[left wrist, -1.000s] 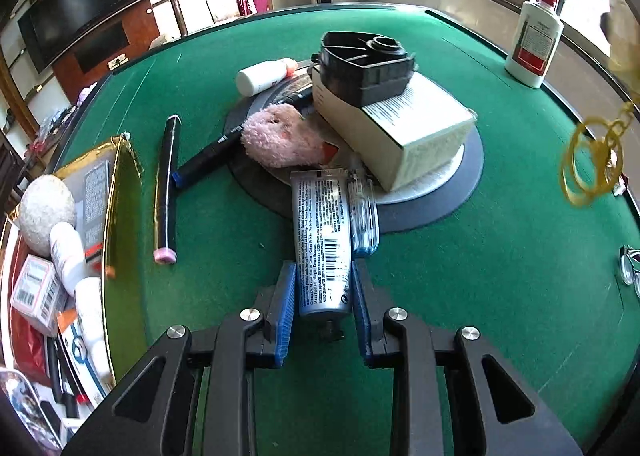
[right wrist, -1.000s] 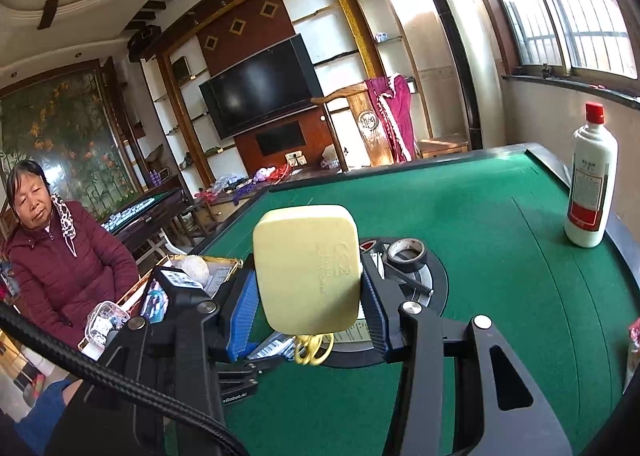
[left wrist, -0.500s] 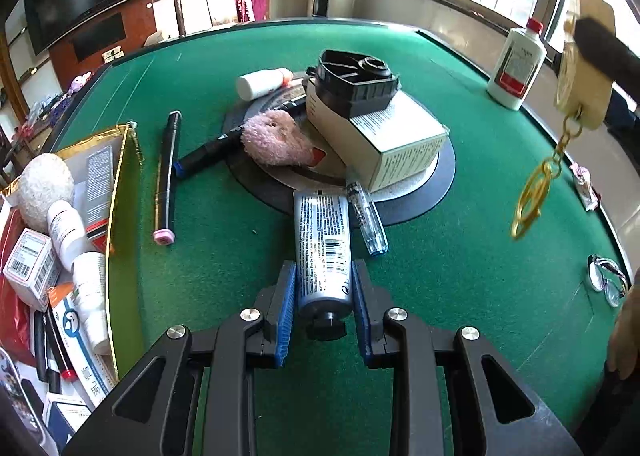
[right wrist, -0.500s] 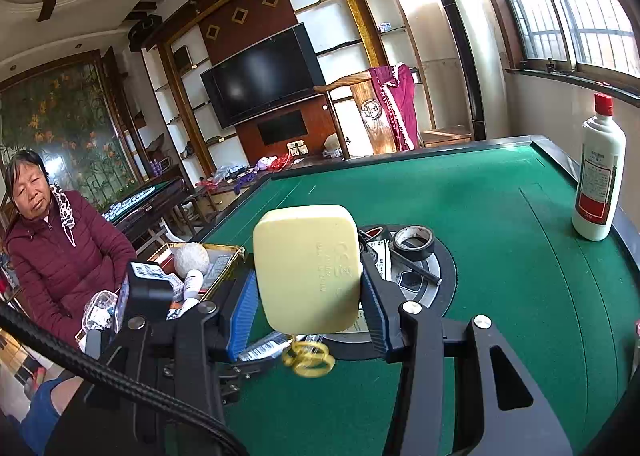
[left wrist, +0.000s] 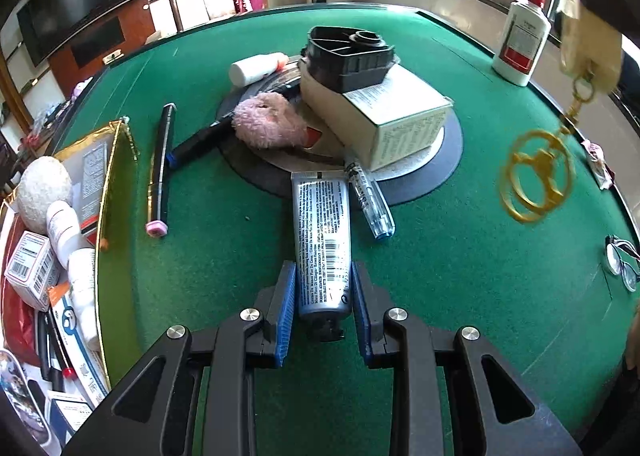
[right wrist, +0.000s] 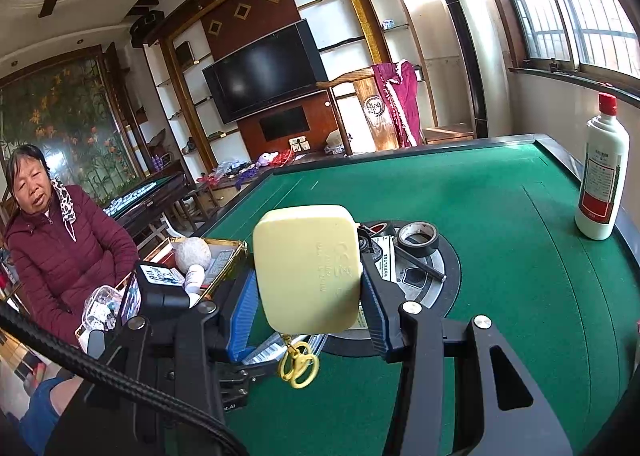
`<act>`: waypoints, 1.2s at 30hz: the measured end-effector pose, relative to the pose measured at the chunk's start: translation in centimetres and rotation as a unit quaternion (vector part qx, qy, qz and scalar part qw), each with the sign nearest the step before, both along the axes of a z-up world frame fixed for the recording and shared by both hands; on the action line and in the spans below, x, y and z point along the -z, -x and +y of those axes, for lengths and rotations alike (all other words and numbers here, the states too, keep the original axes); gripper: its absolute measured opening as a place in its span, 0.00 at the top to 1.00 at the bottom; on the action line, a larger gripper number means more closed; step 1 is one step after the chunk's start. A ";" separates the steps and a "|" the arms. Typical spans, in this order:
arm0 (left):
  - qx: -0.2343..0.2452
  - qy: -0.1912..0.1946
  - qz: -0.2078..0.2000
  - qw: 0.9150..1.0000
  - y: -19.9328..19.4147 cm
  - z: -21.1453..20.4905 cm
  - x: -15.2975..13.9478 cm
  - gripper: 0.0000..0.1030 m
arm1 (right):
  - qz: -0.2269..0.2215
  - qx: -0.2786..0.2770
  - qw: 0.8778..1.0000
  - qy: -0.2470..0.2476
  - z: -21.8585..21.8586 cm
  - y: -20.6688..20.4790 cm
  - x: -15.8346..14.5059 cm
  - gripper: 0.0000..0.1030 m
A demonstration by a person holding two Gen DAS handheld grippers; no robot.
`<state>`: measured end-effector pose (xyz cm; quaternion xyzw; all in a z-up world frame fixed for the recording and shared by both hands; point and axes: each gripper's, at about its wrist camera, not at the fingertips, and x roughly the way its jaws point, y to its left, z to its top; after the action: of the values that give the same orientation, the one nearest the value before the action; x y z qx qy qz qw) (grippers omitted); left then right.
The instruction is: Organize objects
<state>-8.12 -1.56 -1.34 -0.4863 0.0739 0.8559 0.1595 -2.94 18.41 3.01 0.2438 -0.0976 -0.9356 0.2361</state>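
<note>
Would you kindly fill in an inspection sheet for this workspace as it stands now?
Surface: green felt table with a round centre plate.
Job's things: silver tube in the left gripper; cream case with gold keyring in the right gripper.
Clutter: cardboard box carrying a black plastic part, pink plush, clear pen, dark marker, white bottle, tape roll, glasses.
Grippers: left gripper shut on the tube; right gripper shut on the case.
Cables: black braided cable at lower left of the right wrist view.
Surroundings: gold-lined box of small items; seated person; television.
</note>
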 end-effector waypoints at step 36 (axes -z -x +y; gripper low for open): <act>-0.045 -0.070 0.042 0.996 -2.1 -4.4 -3.0 0.79 | 0.009 -0.024 1.000 -0.014 -2.0 -0.8 0.2 0.55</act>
<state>-6.06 -5.96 1.65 -0.4408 -0.0017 0.8848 0.1513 -2.11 16.46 2.80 0.2411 -0.0768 -0.9329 0.2562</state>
